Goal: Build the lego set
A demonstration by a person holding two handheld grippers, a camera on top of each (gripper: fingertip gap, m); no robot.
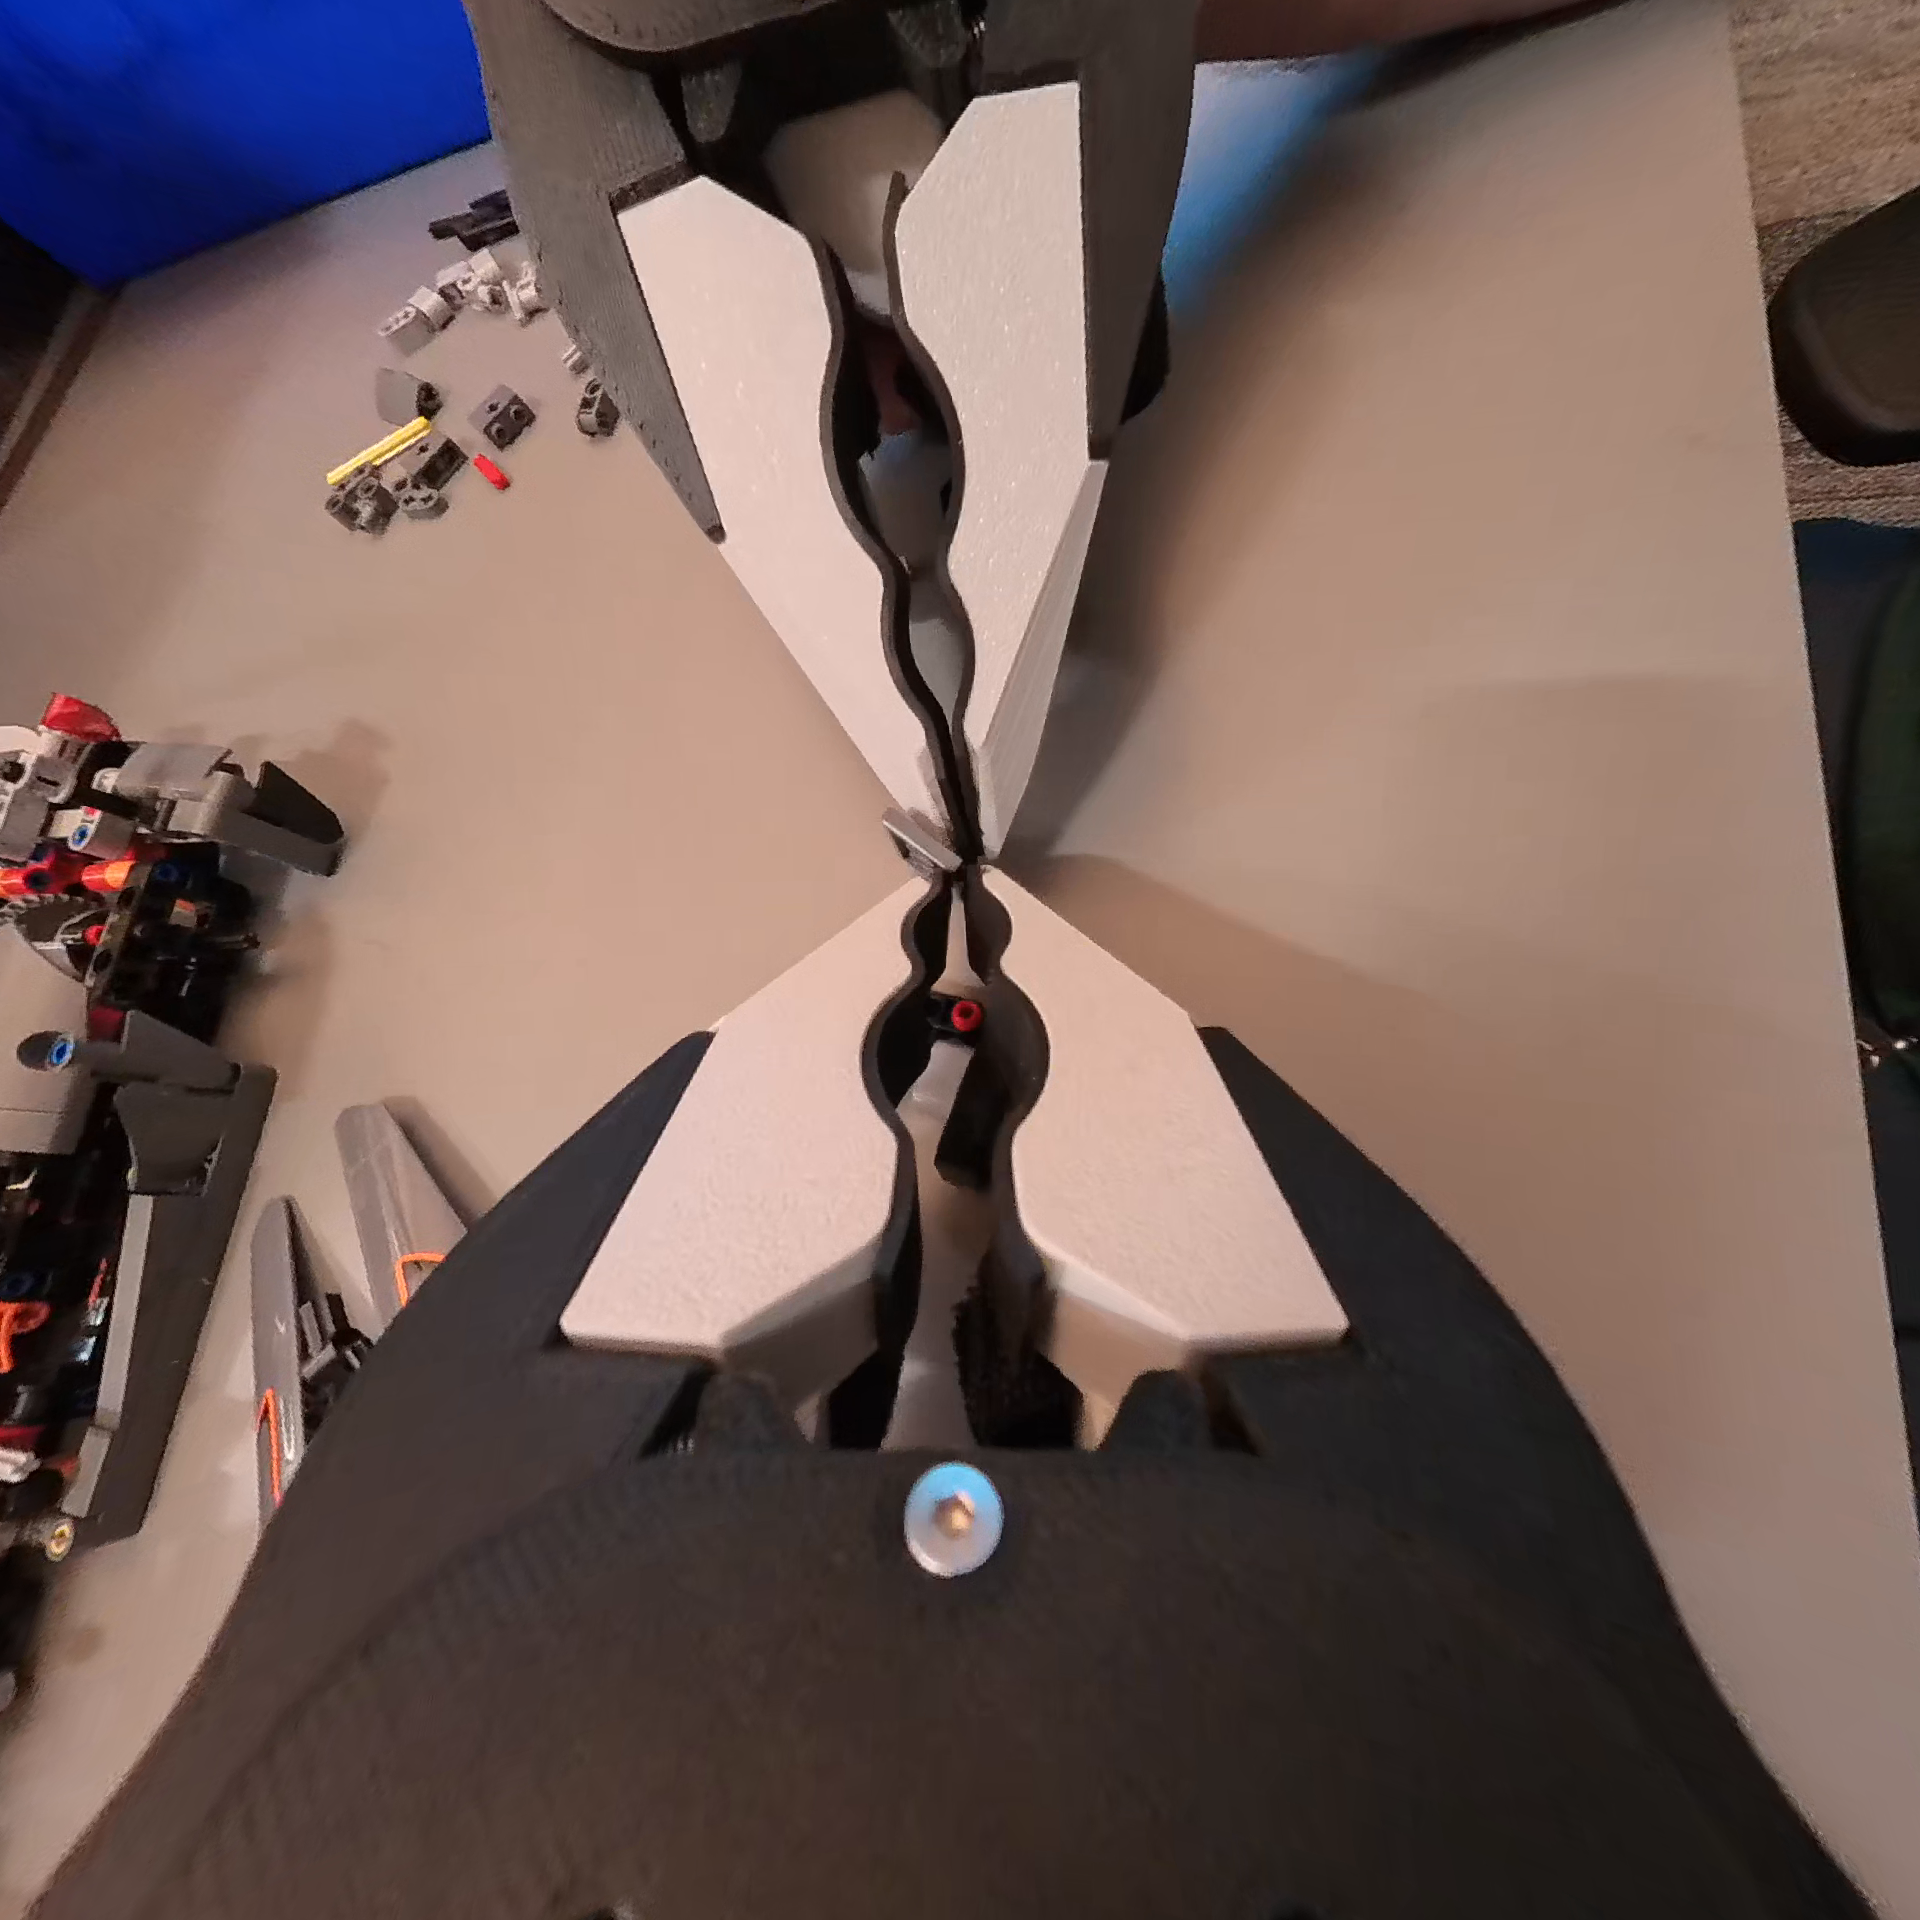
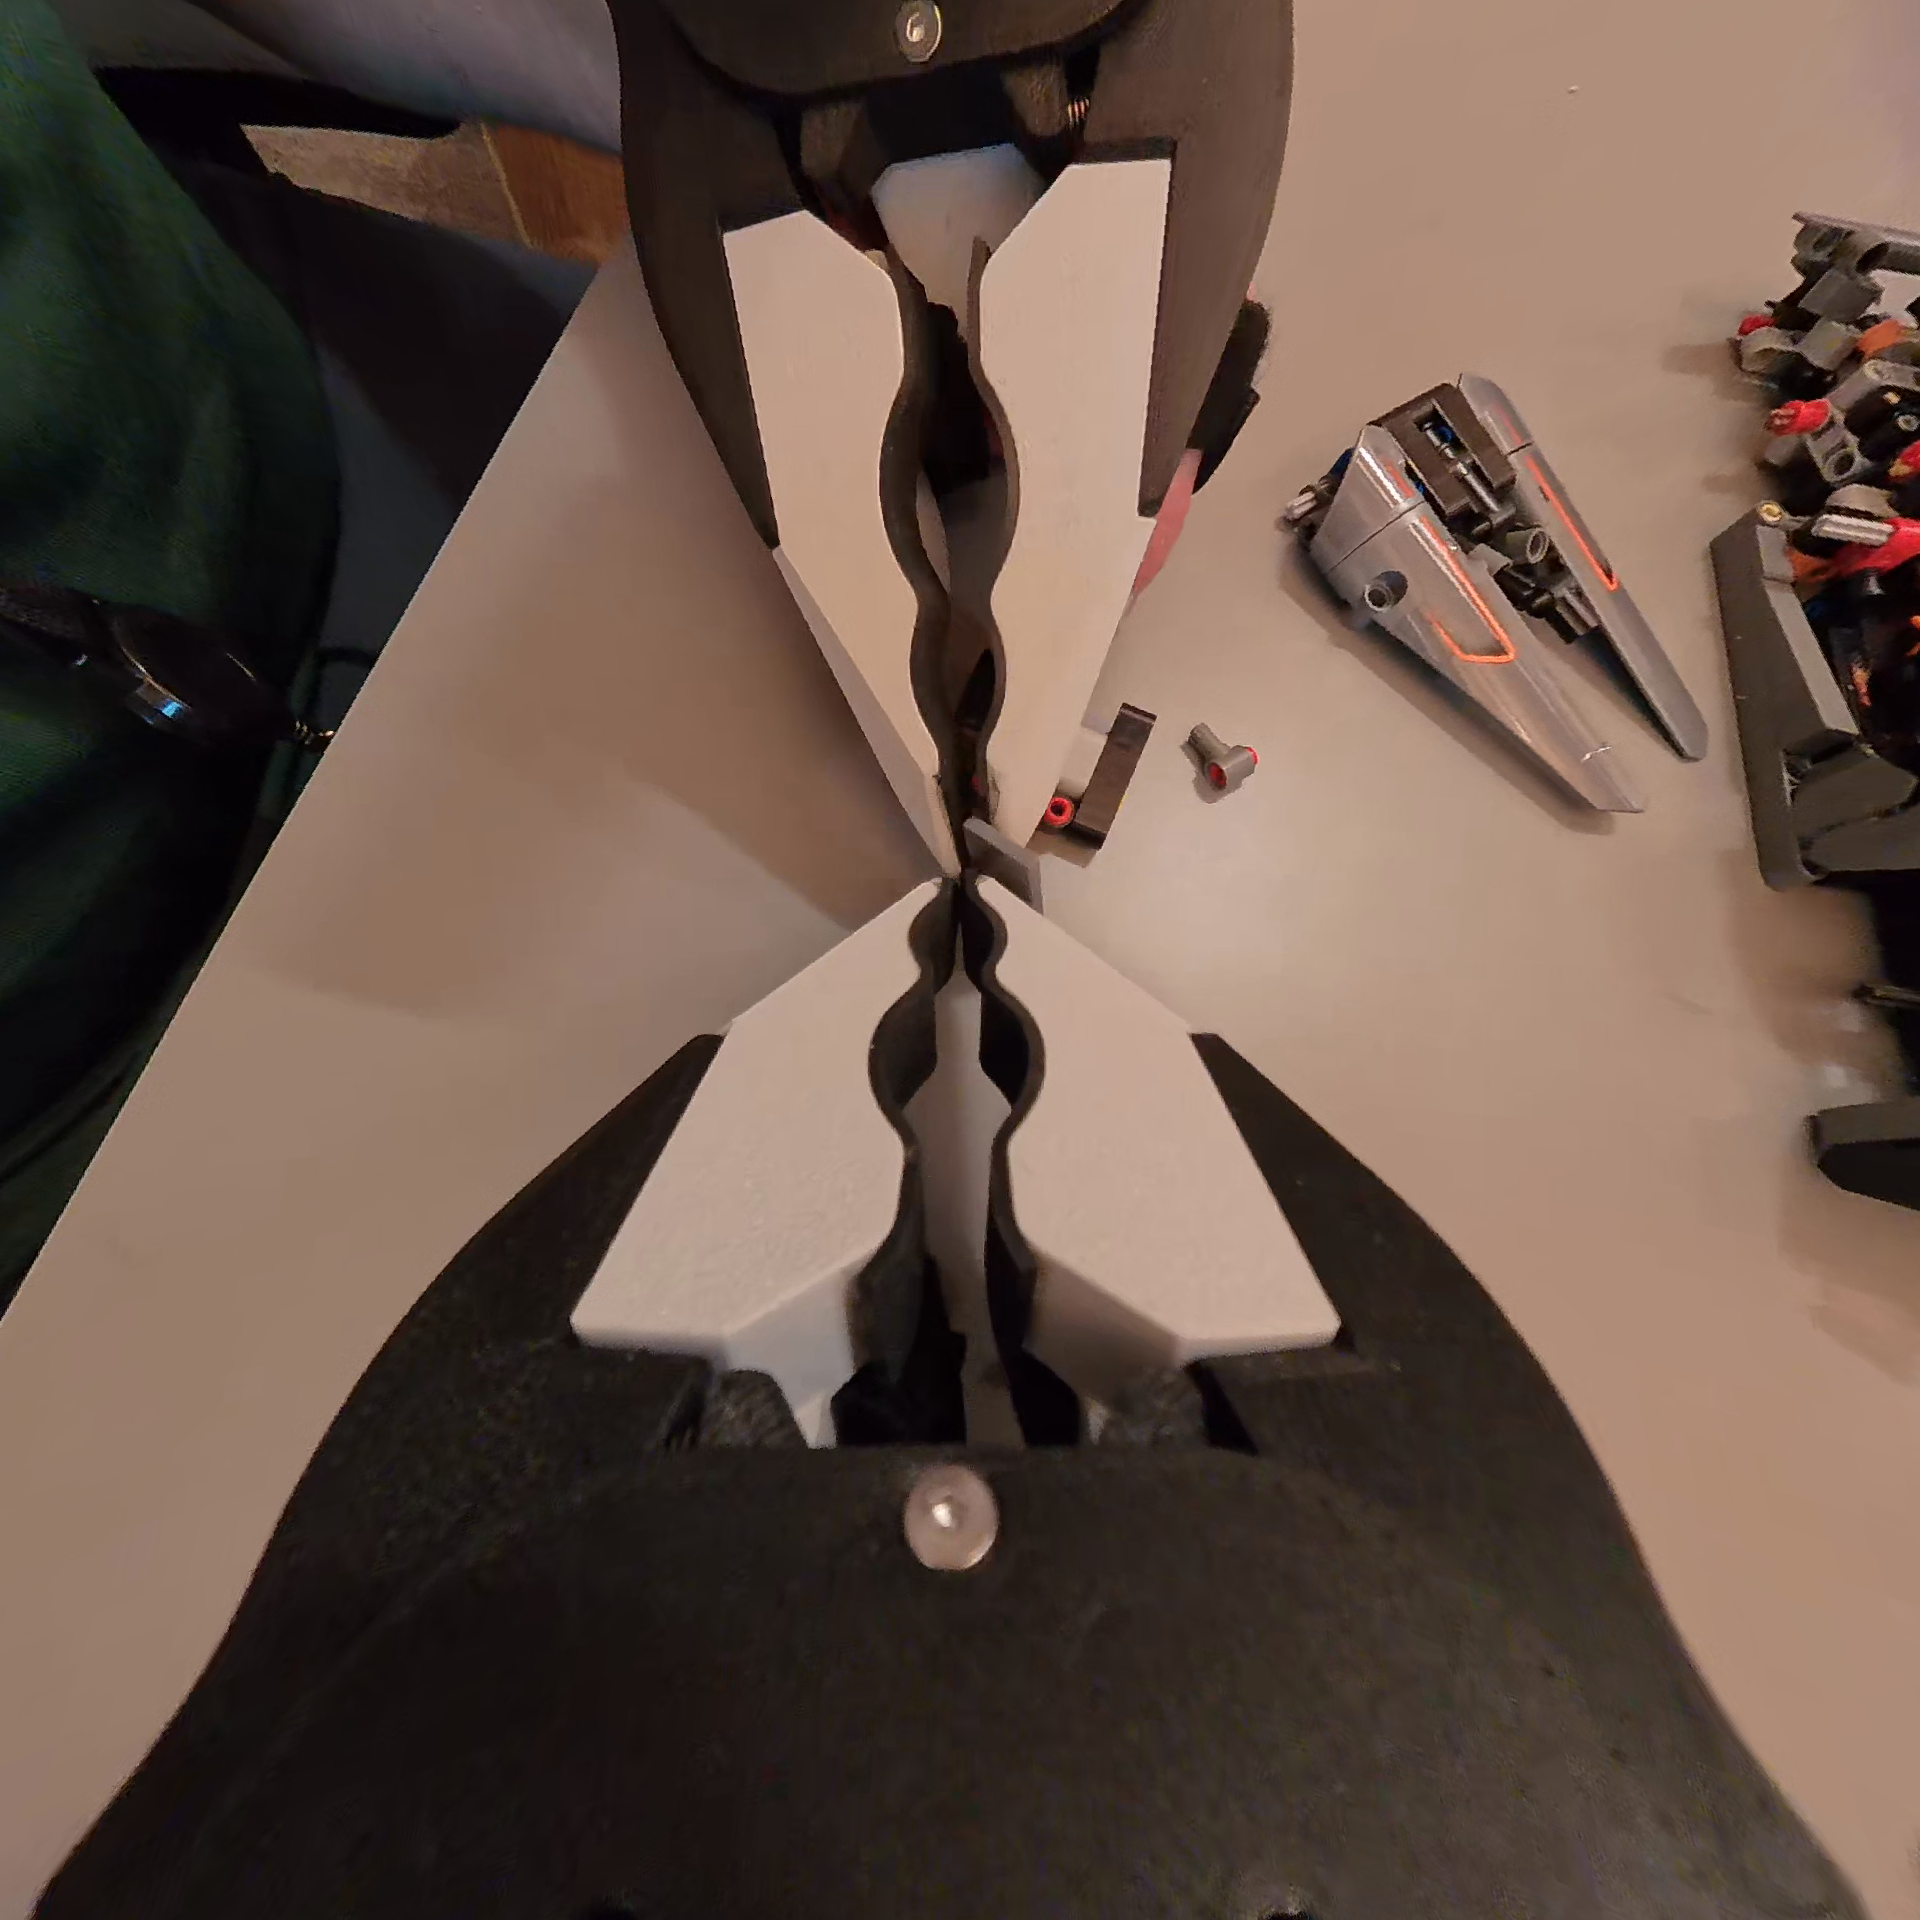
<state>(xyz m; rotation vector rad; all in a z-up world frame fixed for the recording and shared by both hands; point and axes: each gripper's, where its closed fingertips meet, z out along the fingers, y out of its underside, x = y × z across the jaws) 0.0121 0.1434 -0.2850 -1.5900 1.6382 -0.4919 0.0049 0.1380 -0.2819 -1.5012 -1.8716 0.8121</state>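
Note:
My left gripper [image 1: 958, 881] and right gripper [image 2: 961, 891] meet tip to tip above the grey table [image 1: 1403, 935]. Both are shut, with a small flat grey lego piece [image 1: 920, 840] pinched where the tips meet. It sticks out sideways, and it also shows in the right wrist view [image 2: 1006, 860]. The right gripper [image 1: 971, 836] reaches in from the top of the left wrist view. The left gripper [image 2: 961, 816] does the same in the right wrist view. A black beam with a red pin [image 2: 1107, 779] lies on the table below them.
The part-built dark model [image 1: 114, 935] lies at the left, with a grey wedge-shaped subassembly with orange lines [image 2: 1475, 592] near it. A small grey connector [image 2: 1221, 764] and a heap of loose pieces [image 1: 436, 416] lie on the table. A blue box [image 1: 208, 104] stands behind. The table edge [image 1: 1787, 520] is at the right. The tips of both grippers are at nearly the same place.

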